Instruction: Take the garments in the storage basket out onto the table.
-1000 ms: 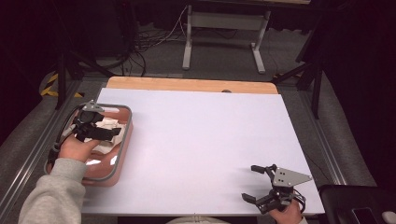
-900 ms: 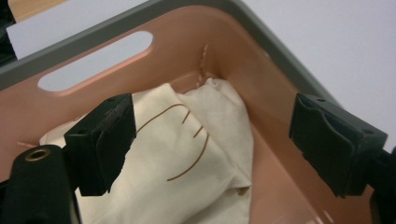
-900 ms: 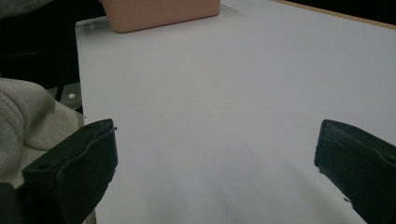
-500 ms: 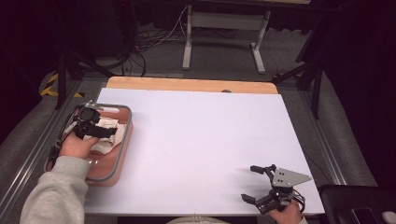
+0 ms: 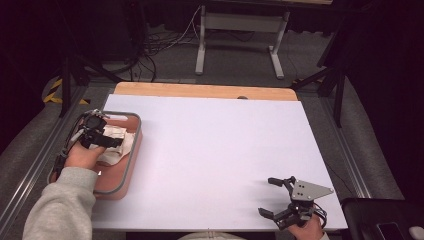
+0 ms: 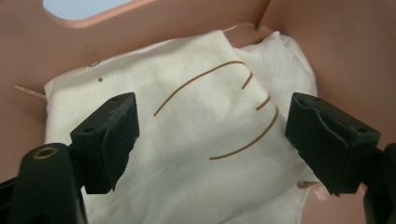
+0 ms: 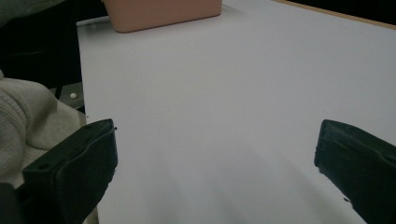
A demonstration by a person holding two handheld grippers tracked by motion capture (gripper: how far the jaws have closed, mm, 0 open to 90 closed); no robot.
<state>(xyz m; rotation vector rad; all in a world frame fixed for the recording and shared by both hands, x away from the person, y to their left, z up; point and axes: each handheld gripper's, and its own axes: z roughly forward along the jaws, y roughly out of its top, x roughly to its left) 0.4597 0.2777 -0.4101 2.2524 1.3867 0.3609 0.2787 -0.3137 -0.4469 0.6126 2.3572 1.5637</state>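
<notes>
- Left gripper (image 5: 102, 137) hung over the pink tub (image 5: 131, 165) at the left edge of the table (image 5: 220, 150), jaws spread and pointing down at the folded cream cloth (image 5: 117, 140) inside.
- Its jaws stood apart on either side of the cloth (image 6: 196, 140); nothing was pinched between them, and the pads showed no press on the fabric.
- Right gripper (image 5: 280, 197) rested at the near right corner of the table, jaws wide and empty, aimed across the bare white surface (image 7: 224, 93) toward the tub (image 7: 163, 11).
- Cloth lay flat on the tub floor, folded, with thin brown lines on its top face and one corner toward the far wall.
- Progress, as judged: the reach into the tub was made; the grasp, the lift and any placing on the table were not yet done.
- Edges: the tub walls (image 6: 355, 42) stood near the cloth on its right and far sides, so room for the jaws there was tight; a thin strip of tub floor showed on the left.
- Open room: the whole middle of the table was bare, well apart from both grippers, and suited a set-down.
</notes>
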